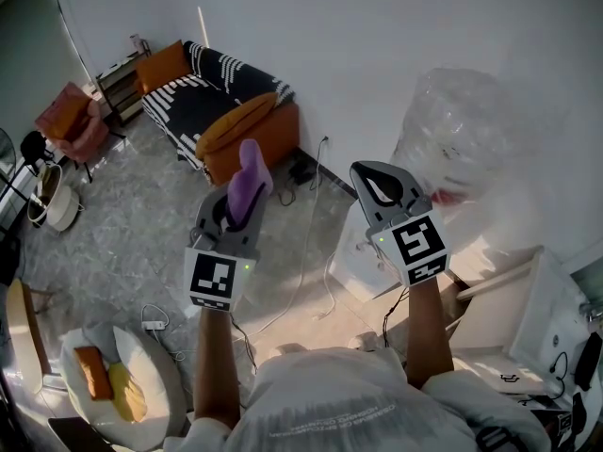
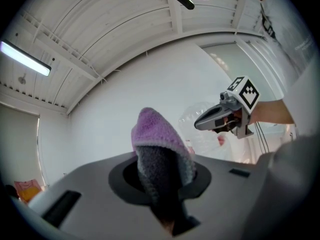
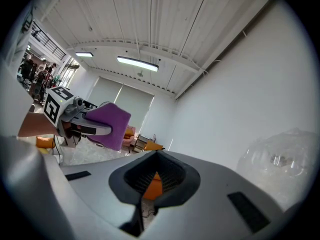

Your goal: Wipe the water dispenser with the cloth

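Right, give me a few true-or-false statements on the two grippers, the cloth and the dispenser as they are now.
1. The left gripper has its jaws shut on the purple cloth. True.
2. The right gripper holds a second cloth. False: its jaws are together with nothing between them.
3. The cloth is pressed against the water dispenser. False: it is held up in the air, left of the dispenser in the head view, not touching it.
4. An orange and striped sofa stands by the wall. True.
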Demonstrator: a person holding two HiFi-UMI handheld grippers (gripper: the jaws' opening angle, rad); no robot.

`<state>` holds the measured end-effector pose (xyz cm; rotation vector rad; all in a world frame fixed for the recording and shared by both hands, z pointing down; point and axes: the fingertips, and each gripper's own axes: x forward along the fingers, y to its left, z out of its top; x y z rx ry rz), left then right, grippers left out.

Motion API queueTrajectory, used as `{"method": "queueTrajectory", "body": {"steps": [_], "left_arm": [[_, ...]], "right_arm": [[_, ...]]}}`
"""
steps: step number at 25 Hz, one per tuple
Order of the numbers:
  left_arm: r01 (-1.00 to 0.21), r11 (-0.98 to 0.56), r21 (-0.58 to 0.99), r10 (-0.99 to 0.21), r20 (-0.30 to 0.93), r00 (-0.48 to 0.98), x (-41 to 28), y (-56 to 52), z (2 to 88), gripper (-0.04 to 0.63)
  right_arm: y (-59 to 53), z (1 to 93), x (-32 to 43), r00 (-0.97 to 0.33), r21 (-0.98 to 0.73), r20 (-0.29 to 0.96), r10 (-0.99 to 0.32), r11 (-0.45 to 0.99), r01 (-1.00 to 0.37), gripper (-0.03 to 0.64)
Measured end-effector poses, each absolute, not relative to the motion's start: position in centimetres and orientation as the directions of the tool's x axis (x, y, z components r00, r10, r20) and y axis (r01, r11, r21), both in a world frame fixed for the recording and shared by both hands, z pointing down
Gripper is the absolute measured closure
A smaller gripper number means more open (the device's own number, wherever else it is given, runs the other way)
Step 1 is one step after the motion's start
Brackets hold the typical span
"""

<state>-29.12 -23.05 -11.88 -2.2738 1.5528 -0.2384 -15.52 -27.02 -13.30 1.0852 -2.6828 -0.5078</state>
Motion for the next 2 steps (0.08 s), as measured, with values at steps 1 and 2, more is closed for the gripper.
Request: {"method": "queueTrajectory", "body": {"steps": [1, 2], "left_arm": [[-0.858, -0.320, -0.402, -0.924, -0.069, 0.377, -29.15, -23.10, -11.80, 0.518], [-0.856, -0.319, -0.405, -0.924, -0.068, 0.377, -29.17, -23.14, -11.73, 0.518]], "right_arm": [[-27.03, -13.28, -15.54, -0.711, 0.386, 0.058, -0.701, 0.672, -0.632, 0.603], [-27.04, -13.26, -15.57, -0.712, 0.386, 0.058, -0.700, 0.674, -0.630, 0.603]]}}
